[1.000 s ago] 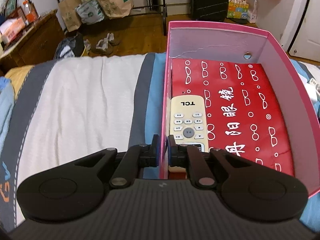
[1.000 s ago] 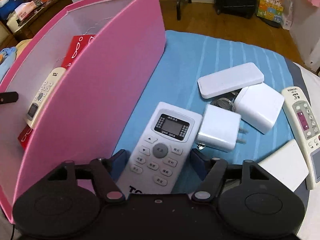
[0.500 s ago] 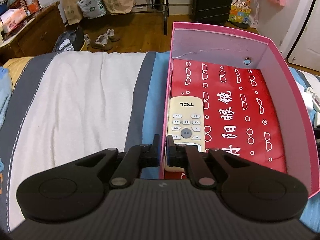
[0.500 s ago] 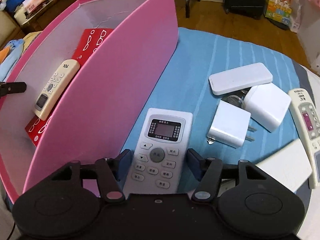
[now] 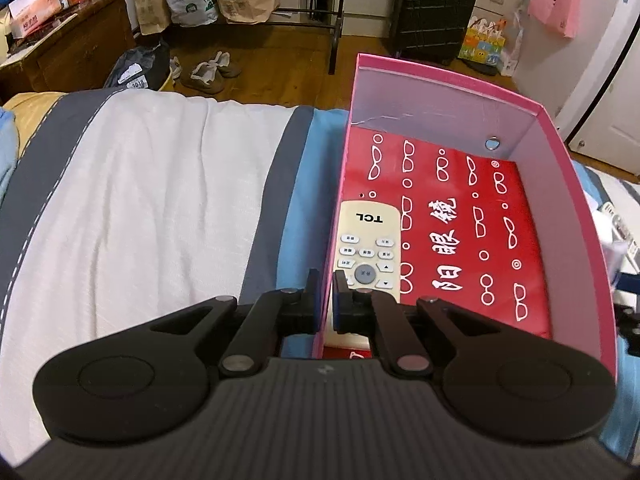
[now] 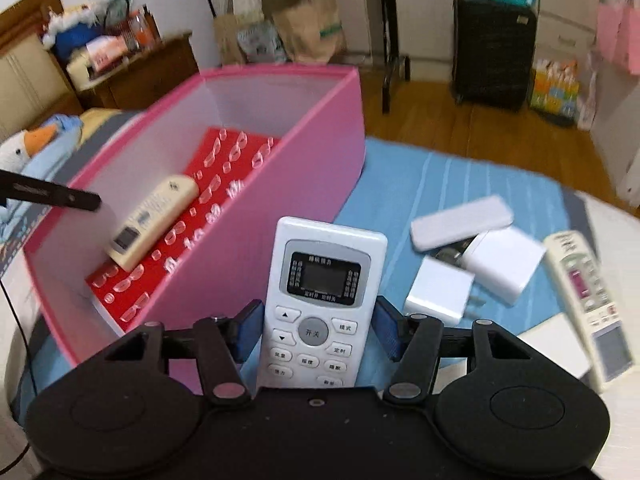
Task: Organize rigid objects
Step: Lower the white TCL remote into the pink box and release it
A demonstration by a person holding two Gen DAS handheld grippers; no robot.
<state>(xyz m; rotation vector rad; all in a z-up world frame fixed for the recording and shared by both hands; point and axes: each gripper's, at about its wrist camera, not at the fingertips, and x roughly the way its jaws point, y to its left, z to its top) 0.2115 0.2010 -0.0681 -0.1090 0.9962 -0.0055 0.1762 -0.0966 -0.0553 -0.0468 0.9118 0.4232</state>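
Between the right gripper's (image 6: 316, 330) blue pads sat the white remote (image 6: 320, 304), clamped at its lower half and raised clear of the blue bedspread (image 6: 420, 184), presumably for transfer. The left gripper (image 5: 325, 300) pinched the pink box's (image 5: 576, 232) near wall, likely steadying it. Inside lay the cream TCL remote (image 5: 366, 252). Beyond, chargers (image 6: 440, 290) waited.

Your left black two-finger gripper (image 5: 325, 296) is pinched nearly closed; your right black two-finger gripper (image 6: 318, 330) clamps something, raised.
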